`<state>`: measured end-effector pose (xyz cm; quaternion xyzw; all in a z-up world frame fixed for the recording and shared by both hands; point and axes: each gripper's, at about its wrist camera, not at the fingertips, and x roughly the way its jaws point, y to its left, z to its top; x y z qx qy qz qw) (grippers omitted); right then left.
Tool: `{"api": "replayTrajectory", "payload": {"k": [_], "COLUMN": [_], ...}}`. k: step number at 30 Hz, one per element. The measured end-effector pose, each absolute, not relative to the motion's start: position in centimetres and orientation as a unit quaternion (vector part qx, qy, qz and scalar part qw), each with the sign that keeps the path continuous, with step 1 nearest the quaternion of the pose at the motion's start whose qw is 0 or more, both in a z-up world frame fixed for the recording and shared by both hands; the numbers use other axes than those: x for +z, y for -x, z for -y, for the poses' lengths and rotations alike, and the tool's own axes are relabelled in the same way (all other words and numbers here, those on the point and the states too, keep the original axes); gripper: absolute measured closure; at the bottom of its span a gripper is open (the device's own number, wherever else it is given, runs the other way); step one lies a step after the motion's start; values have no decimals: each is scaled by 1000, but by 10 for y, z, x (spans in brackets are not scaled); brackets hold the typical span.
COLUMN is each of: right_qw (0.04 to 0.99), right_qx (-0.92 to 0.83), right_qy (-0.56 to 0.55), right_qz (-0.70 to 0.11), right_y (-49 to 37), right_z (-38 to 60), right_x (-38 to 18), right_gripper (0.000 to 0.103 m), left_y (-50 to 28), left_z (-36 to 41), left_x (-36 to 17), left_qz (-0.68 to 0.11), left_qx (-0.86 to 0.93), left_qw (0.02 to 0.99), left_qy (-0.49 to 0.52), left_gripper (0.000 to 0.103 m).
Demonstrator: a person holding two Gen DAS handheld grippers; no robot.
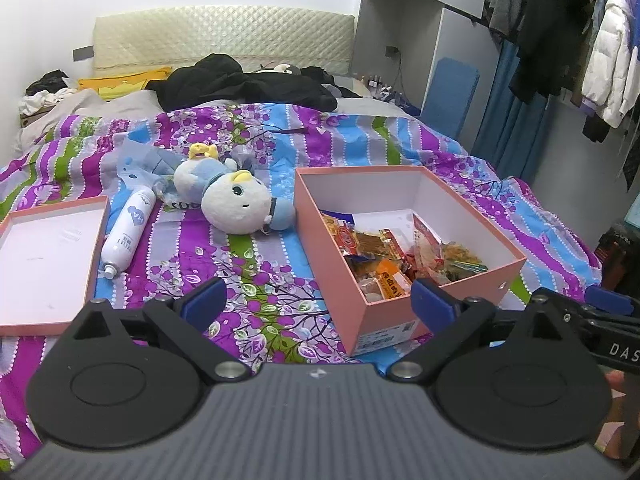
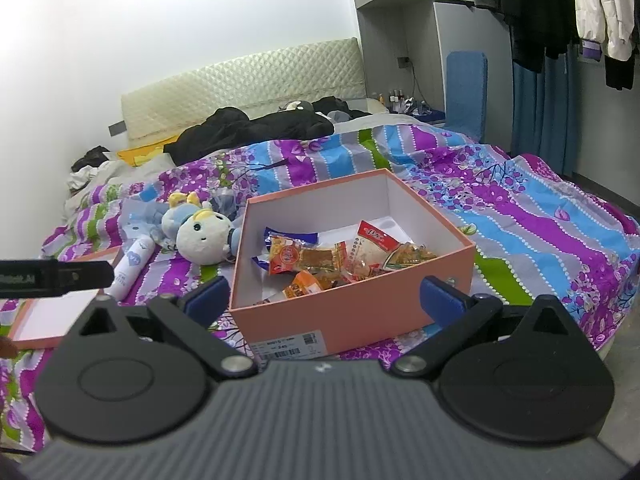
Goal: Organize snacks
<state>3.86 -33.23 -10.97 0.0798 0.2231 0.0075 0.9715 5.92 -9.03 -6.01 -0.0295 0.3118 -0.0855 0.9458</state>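
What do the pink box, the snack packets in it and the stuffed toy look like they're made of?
Pink box: likely matte cardboard, with crisp flat walls and a printed label. Snack packets: glossy plastic film, crinkled and partly see-through. Stuffed toy: soft plush fabric, fuzzy surface.

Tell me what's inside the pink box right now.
The pink box holds loose snack packets, red, orange and clear, piled toward its near side. Anything beneath them is hidden.
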Motion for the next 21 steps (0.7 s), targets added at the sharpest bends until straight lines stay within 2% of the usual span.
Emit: {"api": "replayTrajectory", "payload": {"k": [21], "right_qw": [972], "right_qx": [6], "right_qy": [-79], "right_qz": [-219], "right_y": [-40], "right_z": [329], "right_x": [-106], "right_gripper": [0], "left_y": [-59], "left_z": [89], "left_x": [-58], "left_qz": [-312], "left_qx": [-91], "left_qw": [945], "left_qy": [30], "left_gripper": [3]}}
